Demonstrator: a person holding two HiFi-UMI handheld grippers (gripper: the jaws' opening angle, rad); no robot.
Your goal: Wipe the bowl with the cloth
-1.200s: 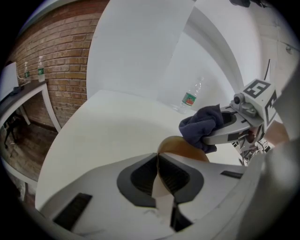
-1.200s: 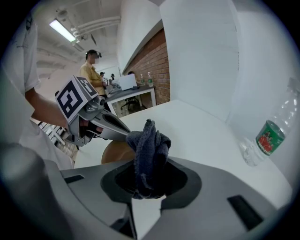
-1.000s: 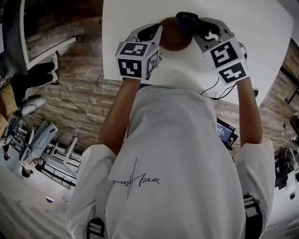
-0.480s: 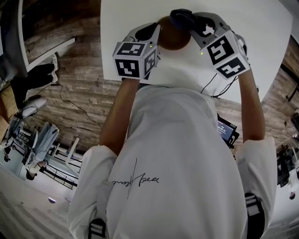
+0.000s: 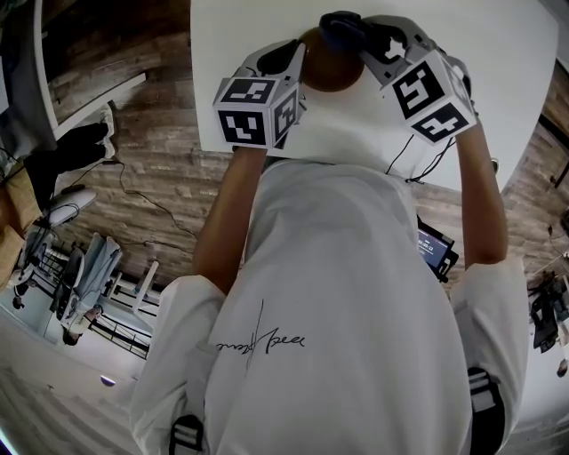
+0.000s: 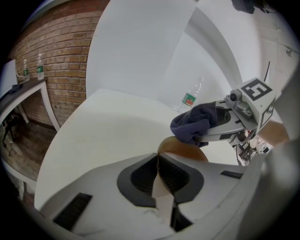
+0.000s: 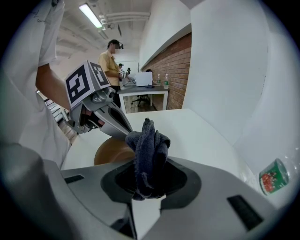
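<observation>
A brown bowl (image 5: 331, 69) sits near the white table's front edge, between both grippers. My left gripper (image 6: 158, 161) is shut on the bowl's rim (image 6: 183, 149); the thin wall stands between the pads. In the head view the left gripper (image 5: 295, 60) reaches the bowl from the left. My right gripper (image 7: 150, 165) is shut on a bunched dark blue cloth (image 7: 148, 145). The cloth (image 6: 194, 123) hangs over the far side of the bowl (image 7: 112, 151) at the rim; whether it touches I cannot tell. From above, the right gripper (image 5: 360, 35) holds the cloth (image 5: 340, 25) at the bowl's top right.
A clear plastic bottle (image 6: 191, 96) with a green and red label lies on the white table (image 5: 498, 53), right of the bowl. The person's white shirt (image 5: 338, 293) fills the near side. People stand at a desk (image 7: 140, 89) in the distance, by a brick wall.
The right gripper has shifted the cloth a little left and farther across the bowl's top, and its marker cube has turned. The left gripper and the bowl have hardly moved.
</observation>
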